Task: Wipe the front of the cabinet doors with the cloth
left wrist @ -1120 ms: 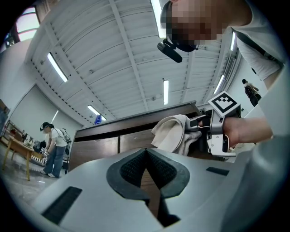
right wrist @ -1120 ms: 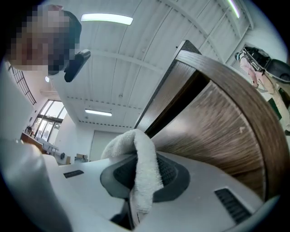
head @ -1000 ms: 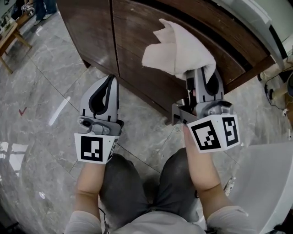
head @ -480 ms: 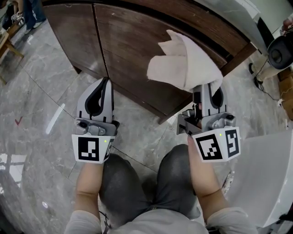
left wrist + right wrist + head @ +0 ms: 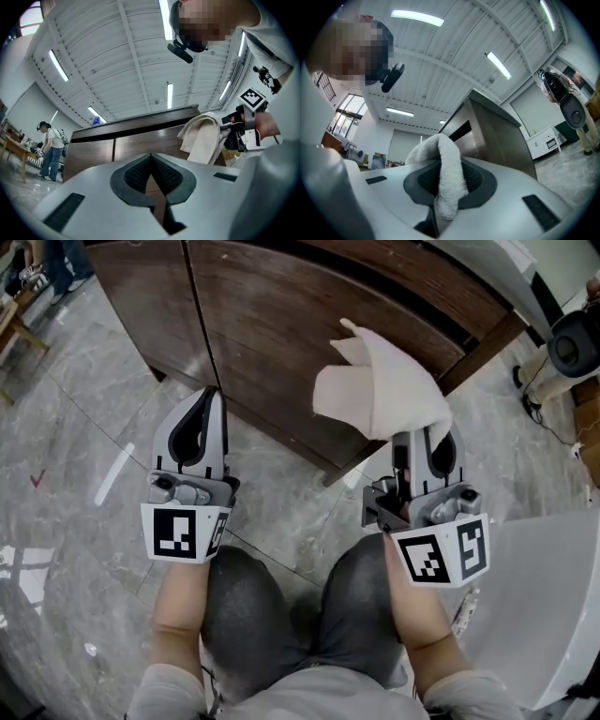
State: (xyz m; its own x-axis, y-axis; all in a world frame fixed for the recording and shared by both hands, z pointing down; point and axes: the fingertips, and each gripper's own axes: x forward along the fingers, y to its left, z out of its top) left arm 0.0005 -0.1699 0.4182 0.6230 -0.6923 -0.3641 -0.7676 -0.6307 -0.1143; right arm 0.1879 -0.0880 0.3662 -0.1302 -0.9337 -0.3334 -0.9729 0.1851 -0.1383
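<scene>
Cloth (image 5: 384,390): white terry towel, bunched and folded. I see it in the right gripper (image 5: 424,435), out in front of the dark wooden cabinet doors (image 5: 281,324), over the right-hand door near its lower right corner.
Cloth axis: in the head view its long axis runs from the fingers up and slightly left, away from me and toward the cabinet. The clamped end is nearest me and the loose folded corner points at the door front. I cannot tell whether the loose end touches the wood.
Right gripper fingers: clamped on the cloth. In the right gripper view (image 5: 445,187) a thick fold of towel (image 5: 447,178) sits pinched between the dark pads and rises past the fingertips.
Left gripper (image 5: 211,395): held to the left of the right one, level with it, tips aimed at the foot of the cabinet near the seam between the two doors.
Left gripper fingers: together, with nothing between them. In the left gripper view (image 5: 151,159) the ribbed pads meet at the tip.
Cabinet doors: dark brown, wood grain, with a vertical seam. From the left gripper's side (image 5: 140,140) the cloth (image 5: 201,136) hangs before their right end.
Floor (image 5: 75,427): grey marbled tiles under both grippers.
Background: a person (image 5: 50,147) stands far off to the left, beside a wooden surface.
</scene>
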